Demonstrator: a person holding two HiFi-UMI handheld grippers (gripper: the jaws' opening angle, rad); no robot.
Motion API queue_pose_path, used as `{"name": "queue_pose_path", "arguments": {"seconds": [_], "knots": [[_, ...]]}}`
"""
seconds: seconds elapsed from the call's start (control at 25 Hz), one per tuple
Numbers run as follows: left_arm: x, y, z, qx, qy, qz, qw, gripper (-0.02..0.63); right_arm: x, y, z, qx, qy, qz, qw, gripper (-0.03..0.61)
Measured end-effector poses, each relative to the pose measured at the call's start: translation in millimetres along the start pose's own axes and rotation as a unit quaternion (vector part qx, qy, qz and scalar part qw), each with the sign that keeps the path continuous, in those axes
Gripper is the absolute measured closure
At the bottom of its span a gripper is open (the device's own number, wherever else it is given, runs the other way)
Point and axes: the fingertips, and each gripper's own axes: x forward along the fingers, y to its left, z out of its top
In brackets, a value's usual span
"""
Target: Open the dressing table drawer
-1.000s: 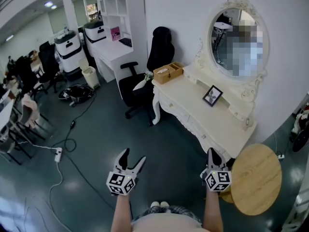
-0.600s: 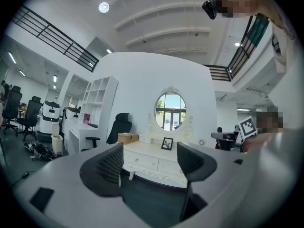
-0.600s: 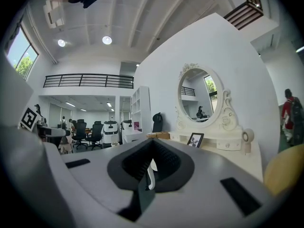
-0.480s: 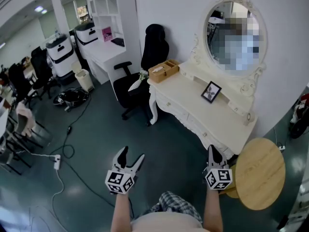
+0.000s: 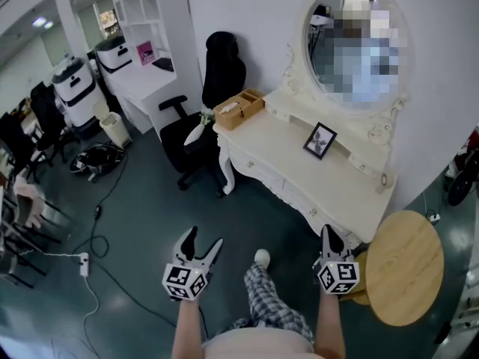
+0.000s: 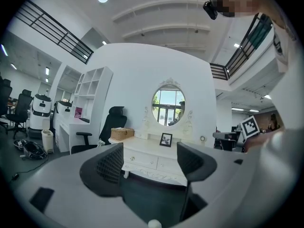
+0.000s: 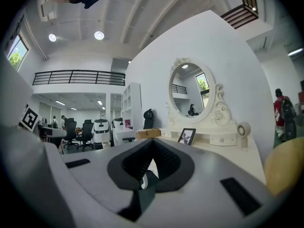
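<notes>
- Left gripper (image 5: 206, 238): jaws apart, nothing between them, held well short of the bench (image 5: 284, 159).
- Right gripper (image 5: 328, 234): jaws together, empty, near the bench's front edge.
- Drawer (image 5: 262, 174): set in the bench front, closed.

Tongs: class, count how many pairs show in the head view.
2. The left tongs, open, over the floor; the right tongs, shut, beside the dressing table. None look hidden.
</notes>
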Motion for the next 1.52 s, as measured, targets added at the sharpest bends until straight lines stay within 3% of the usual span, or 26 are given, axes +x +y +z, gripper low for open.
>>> {"name": "queue_pose_path", "arguments": {"seconds": [0.28,0.56,0.84,1.12,1.52], "knots": [[112.5,36.5,-6.3,0.021,0.014,-0.009,0.9996,0.273,107.6,-45.5,-0.9,0.000,-0.013,-0.008,1.000,0.563],[285.5,69.2,39.1,0.030,0.002,-0.038,0.9988,0.273,247.4,-107.6,32.2,0.007,-0.021,-0.020,1.000,0.563],[426.8,76.6,53.6,0.037,0.024,-0.081,0.9958,0.273,339.6,-166.1,37.1,0.019,-0.003,-0.045,0.999,0.563],[492.1,77.6,68.3,0.040,0.034,-0.096,0.9940,0.273,383.1,-184.3,50.9,0.021,-0.001,-0.048,0.999,0.563],[560.7,72.7,82.2,0.048,0.038,-0.142,0.9880,0.273,404.9,-198.7,67.2,0.020,-0.008,-0.086,0.996,0.563]]}}
